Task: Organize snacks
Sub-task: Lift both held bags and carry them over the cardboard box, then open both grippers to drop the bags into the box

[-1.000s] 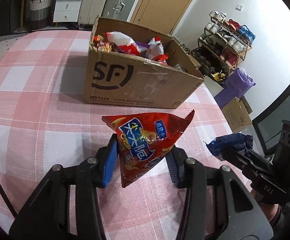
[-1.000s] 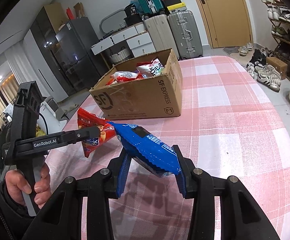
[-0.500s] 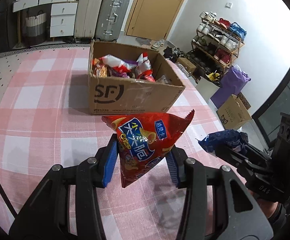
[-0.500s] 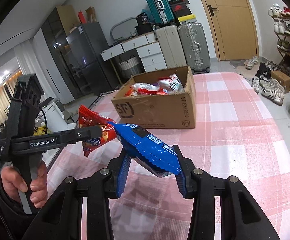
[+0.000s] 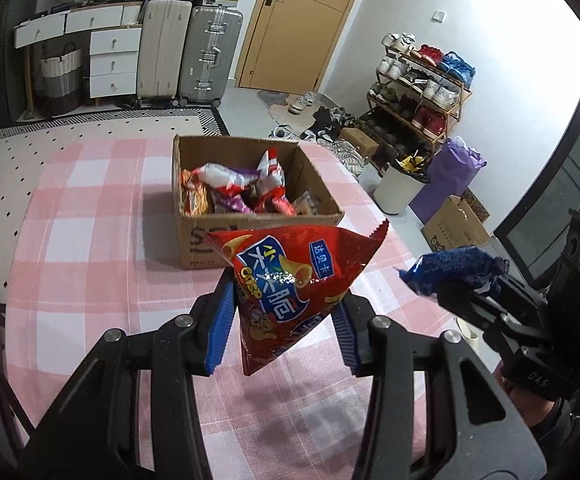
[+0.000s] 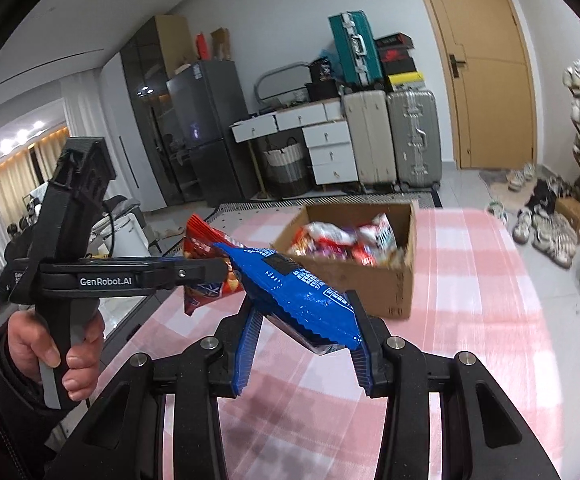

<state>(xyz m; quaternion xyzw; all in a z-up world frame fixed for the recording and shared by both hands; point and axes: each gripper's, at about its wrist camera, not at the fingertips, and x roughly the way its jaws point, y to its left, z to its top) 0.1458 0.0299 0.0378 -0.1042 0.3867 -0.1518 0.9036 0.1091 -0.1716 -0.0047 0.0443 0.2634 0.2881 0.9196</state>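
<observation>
My left gripper (image 5: 283,322) is shut on a red chip bag (image 5: 290,284), held in the air above the pink checked tablecloth (image 5: 89,264). My right gripper (image 6: 304,342) is shut on a blue snack packet (image 6: 290,296). In the left wrist view the right gripper (image 5: 466,280) shows at the right edge with the blue snack packet (image 5: 450,270) in it. In the right wrist view the left gripper (image 6: 209,270) crosses from the left with the red chip bag (image 6: 205,264). An open cardboard box (image 5: 249,236) holding several snack packs stands ahead; the cardboard box (image 6: 370,284) is slightly blurred in the right wrist view.
A person's hand (image 6: 53,352) grips the left tool's handle. Past the table's far edge stand suitcases (image 5: 209,56), white drawers (image 5: 113,60) and a door (image 5: 302,20). A shoe rack (image 5: 418,96), a white bin (image 5: 400,192) and a small carton (image 5: 454,224) are on the floor at the right.
Both grippers have risen with their snacks still held. The box now appears lower and farther, with more of its inside showing.
</observation>
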